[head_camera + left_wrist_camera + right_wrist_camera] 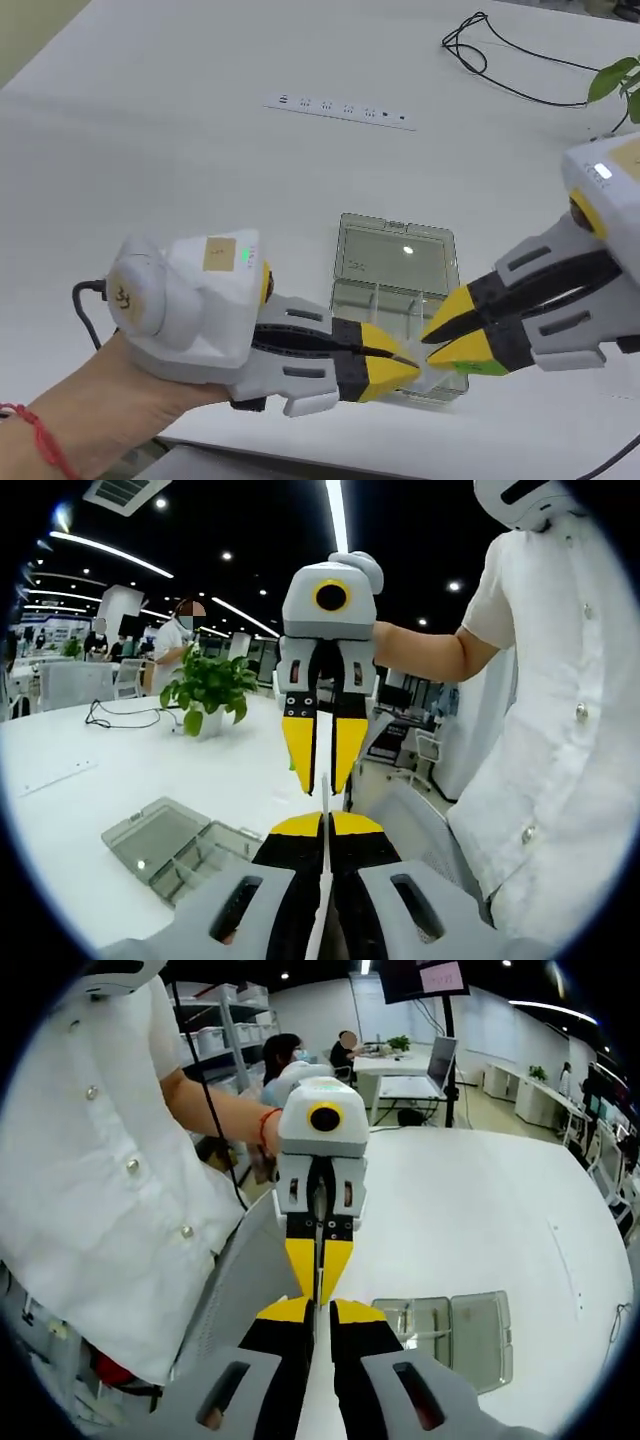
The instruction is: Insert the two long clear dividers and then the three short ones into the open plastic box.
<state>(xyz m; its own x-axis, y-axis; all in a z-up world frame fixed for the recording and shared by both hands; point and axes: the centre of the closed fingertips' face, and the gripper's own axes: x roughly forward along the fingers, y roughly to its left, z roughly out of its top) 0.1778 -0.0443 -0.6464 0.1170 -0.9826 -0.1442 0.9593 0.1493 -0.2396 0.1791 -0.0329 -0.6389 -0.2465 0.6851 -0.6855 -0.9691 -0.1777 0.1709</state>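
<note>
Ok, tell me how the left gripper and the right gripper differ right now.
In the head view the left gripper points right, nearly level; the right gripper slopes down from the upper right. The left gripper shows a green light, the right gripper a white light. Both are shut on the same clear divider, tip to tip, beside the open box.

Nothing legible; the scrawl (124, 297) on the left gripper (408, 362) is too blurred.

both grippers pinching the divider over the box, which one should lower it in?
Right, marginally. The right gripper and left gripper both look shut on the clear divider, but the right's tips hang further over the open box; the left's sit by its near rim.
</note>
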